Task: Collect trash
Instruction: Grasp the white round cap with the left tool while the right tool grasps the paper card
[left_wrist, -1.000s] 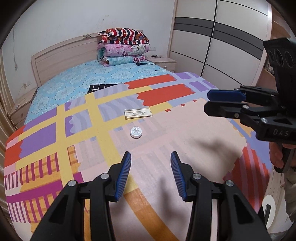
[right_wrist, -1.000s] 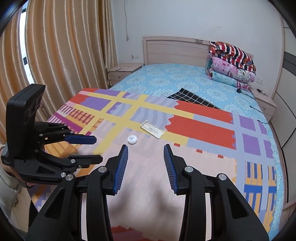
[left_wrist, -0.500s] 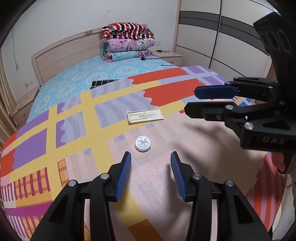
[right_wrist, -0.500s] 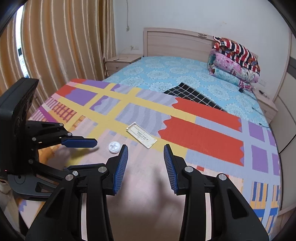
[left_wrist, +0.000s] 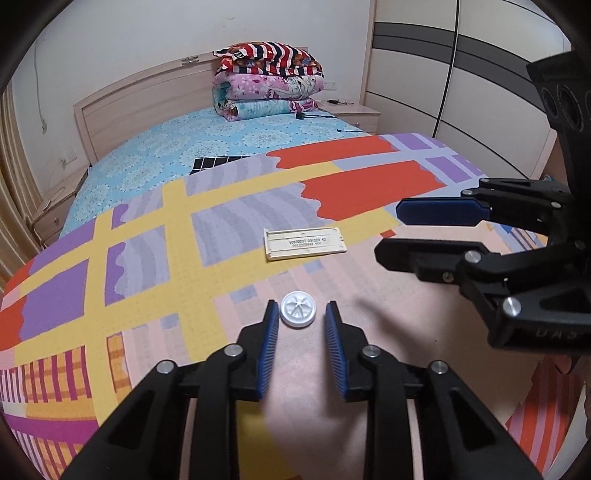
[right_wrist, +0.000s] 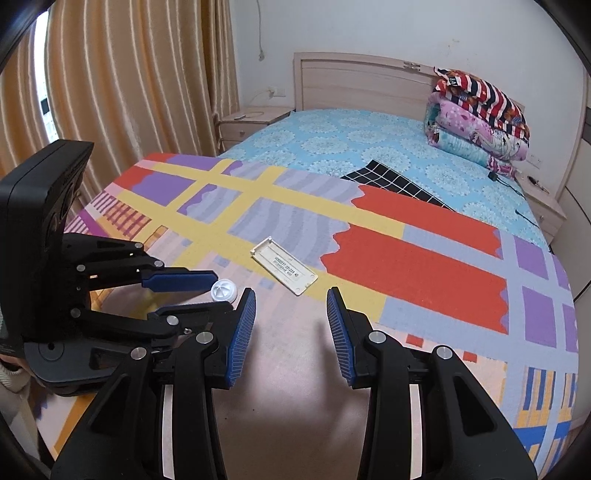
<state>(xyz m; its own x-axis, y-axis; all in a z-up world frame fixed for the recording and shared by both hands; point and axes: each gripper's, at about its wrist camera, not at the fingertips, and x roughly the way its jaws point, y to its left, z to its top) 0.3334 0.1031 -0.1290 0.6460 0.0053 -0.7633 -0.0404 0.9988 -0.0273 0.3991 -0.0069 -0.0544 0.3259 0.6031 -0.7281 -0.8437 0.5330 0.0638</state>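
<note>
A small white round cap (left_wrist: 298, 308) lies on the colourful blanket (left_wrist: 221, 266). My left gripper (left_wrist: 300, 314) is open, its fingertips on either side of the cap, close above the blanket. A flat cream plastic strip with printed text (left_wrist: 305, 243) lies just beyond the cap. My right gripper (right_wrist: 291, 299) is open and empty, a short way before the strip (right_wrist: 284, 270). In the right wrist view the cap (right_wrist: 223, 291) shows between the left gripper's jaws; in the left wrist view the right gripper (left_wrist: 386, 230) hovers right of the strip.
A bed with a blue patterned sheet (left_wrist: 207, 155) extends behind the blanket. Folded quilts (left_wrist: 267, 81) are stacked at the headboard. Nightstands (right_wrist: 251, 120) flank the bed, curtains (right_wrist: 129, 92) hang on the left, a wardrobe (left_wrist: 461, 81) stands on the right. A black checked cloth (right_wrist: 391, 181) peeks out.
Both grippers have moved forward and lower toward the blanket. My left gripper now straddles the white cap. My right gripper has come closer to the cream strip. Both stay open.
</note>
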